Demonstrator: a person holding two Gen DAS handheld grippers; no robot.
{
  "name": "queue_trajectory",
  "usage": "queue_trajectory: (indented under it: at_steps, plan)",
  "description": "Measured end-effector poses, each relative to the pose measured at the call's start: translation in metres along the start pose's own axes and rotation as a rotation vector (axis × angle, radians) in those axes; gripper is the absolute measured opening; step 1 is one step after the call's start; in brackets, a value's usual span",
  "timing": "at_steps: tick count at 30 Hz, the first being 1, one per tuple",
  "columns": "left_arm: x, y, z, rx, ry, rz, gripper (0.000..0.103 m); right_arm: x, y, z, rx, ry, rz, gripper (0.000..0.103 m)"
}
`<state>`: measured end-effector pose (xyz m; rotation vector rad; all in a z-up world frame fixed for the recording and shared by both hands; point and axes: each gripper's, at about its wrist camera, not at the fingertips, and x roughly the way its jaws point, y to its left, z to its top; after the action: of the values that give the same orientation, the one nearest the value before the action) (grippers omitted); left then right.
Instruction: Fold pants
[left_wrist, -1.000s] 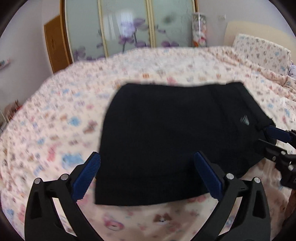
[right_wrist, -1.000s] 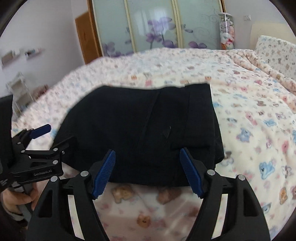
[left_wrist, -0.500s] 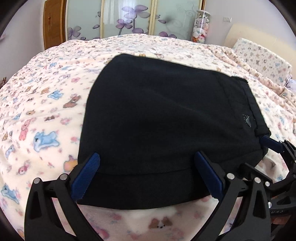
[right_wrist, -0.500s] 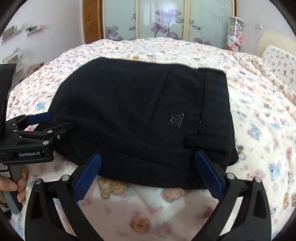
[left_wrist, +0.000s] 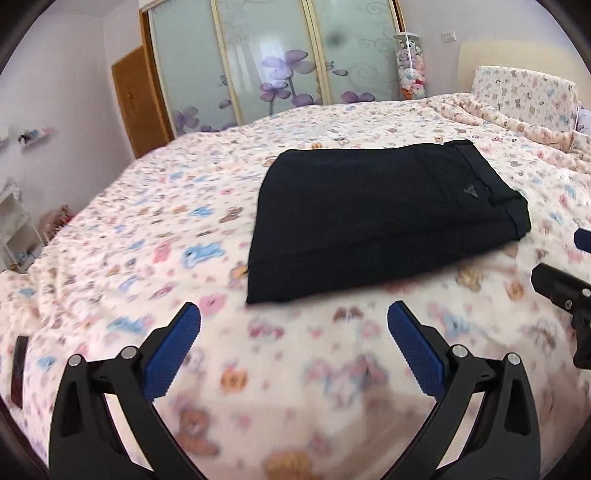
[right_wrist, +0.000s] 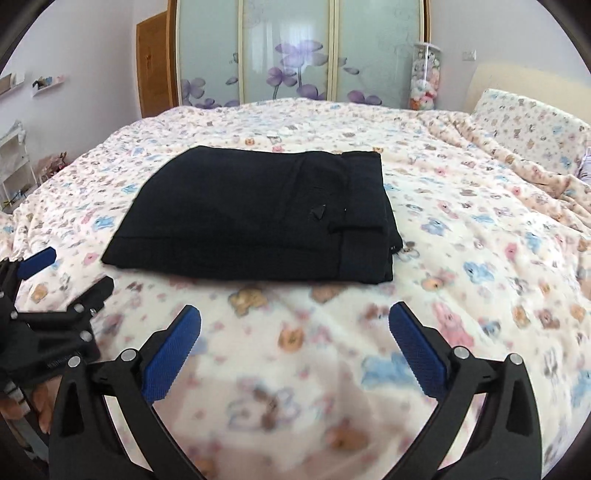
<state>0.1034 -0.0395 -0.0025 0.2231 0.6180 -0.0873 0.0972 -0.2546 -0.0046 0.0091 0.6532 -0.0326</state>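
While both grippers hang spread and empty, the black pants (right_wrist: 258, 218) lie folded on the bed.

Where the bedspread (left_wrist: 147, 236) with its bear print covers the bed, the pants form a flat dark rectangle in the middle, their waistband on the right side and a small triangular badge (right_wrist: 318, 212) near it. The left gripper (left_wrist: 293, 332) is released, its blue pads (left_wrist: 173, 347) wide apart, hovering over bare bedspread on the near side of the pants and not touching them. The right gripper (right_wrist: 295, 332) is likewise released, over the bedspread near the pants' front edge, apart from the cloth. In the right wrist view the left gripper shows at the near left, beside the pants' left corner. At the far side stand sliding wardrobe doors (right_wrist: 295, 51) with purple flowers, a clear tube of plush toys (right_wrist: 424, 81) to their right, and a pillow (right_wrist: 532, 125) at the far right.
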Motion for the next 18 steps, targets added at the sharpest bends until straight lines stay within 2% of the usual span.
queue_trajectory:
  at_steps: [4,9,12,18]
  plan:
    - [-0.014,0.002,-0.009,-0.046,0.0,0.018,0.101,-0.011,0.007,-0.013,0.017,-0.028,-0.011,0.102]
    - [-0.022,0.006,-0.023,-0.085,0.01,-0.002,0.101,-0.014,0.007,-0.027,0.092,-0.054,0.013,0.102]
    - [-0.019,0.005,-0.027,-0.082,0.012,0.016,0.101,-0.015,0.011,-0.031,0.073,-0.075,0.001,0.102]
    - [-0.014,0.007,-0.028,-0.115,0.022,-0.01,0.101,-0.017,0.022,-0.034,0.029,-0.097,-0.025,0.102]
